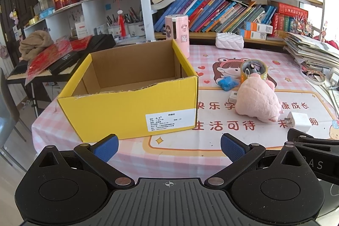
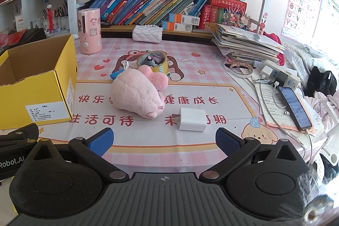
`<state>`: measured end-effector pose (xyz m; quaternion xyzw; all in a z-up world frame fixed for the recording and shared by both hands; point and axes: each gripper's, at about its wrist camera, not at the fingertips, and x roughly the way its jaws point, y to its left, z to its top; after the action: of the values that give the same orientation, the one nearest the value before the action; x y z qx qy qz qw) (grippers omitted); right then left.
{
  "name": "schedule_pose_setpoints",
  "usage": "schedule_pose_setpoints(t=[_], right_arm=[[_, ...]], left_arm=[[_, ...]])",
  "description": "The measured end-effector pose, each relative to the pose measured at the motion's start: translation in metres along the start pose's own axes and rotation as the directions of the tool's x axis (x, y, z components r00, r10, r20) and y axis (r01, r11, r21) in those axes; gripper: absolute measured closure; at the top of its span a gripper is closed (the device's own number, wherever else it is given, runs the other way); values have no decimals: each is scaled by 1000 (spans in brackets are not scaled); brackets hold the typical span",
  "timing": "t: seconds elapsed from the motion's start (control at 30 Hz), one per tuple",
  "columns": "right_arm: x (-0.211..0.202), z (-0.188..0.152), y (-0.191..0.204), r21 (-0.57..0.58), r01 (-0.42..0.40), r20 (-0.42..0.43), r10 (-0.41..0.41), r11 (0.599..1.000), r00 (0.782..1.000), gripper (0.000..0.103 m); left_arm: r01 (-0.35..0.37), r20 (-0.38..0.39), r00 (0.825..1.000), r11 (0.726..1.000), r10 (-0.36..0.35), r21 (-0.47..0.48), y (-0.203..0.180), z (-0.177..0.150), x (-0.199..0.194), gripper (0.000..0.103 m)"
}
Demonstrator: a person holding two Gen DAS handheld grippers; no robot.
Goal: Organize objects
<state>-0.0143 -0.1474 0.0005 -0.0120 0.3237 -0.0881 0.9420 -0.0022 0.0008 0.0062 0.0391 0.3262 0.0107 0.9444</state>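
An empty yellow cardboard box (image 1: 127, 107) (image 2: 38, 90) stands on the left of the pink table mat. To its right lies a pink plush toy (image 1: 258, 101) (image 2: 135, 94). Behind the toy are a roll of yellow tape (image 1: 254, 70) (image 2: 156, 63) and a small blue object (image 1: 227, 83) (image 2: 115, 75). A white charger plug (image 1: 299, 121) (image 2: 191, 119) lies near the front edge. My left gripper (image 1: 169, 146) hangs open in front of the box. My right gripper (image 2: 164, 141) is open just short of the charger. Neither holds anything.
A pink cylinder device (image 1: 178, 33) (image 2: 89, 31) and a white quilted pouch (image 1: 229, 41) (image 2: 147, 33) stand at the back, below full bookshelves. Stacked papers (image 2: 245, 43), a power strip (image 2: 279, 75) and a phone (image 2: 294, 107) crowd the right side. A keyboard (image 1: 61, 60) sits left of the table.
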Motion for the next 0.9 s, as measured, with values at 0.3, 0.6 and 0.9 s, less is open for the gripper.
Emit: schedule_pose_setpoints(t=[0.3,0.6,0.9], right_arm=[[-1,0,0,1,-1,1,1,1000,1000,0],[-1,0,-1,0,-1,3,1,1000,1000,0],[-4,3,1,-5,0,10,0,1000,1000,0]], left_arm=[[-1,0,1000,1000,1,0,0,0,0,0],[-3,-1,1000,1000,3,-1,-1,0,0,0],[-1,1,1000,1000,1,-1,-2,0,-1,0]])
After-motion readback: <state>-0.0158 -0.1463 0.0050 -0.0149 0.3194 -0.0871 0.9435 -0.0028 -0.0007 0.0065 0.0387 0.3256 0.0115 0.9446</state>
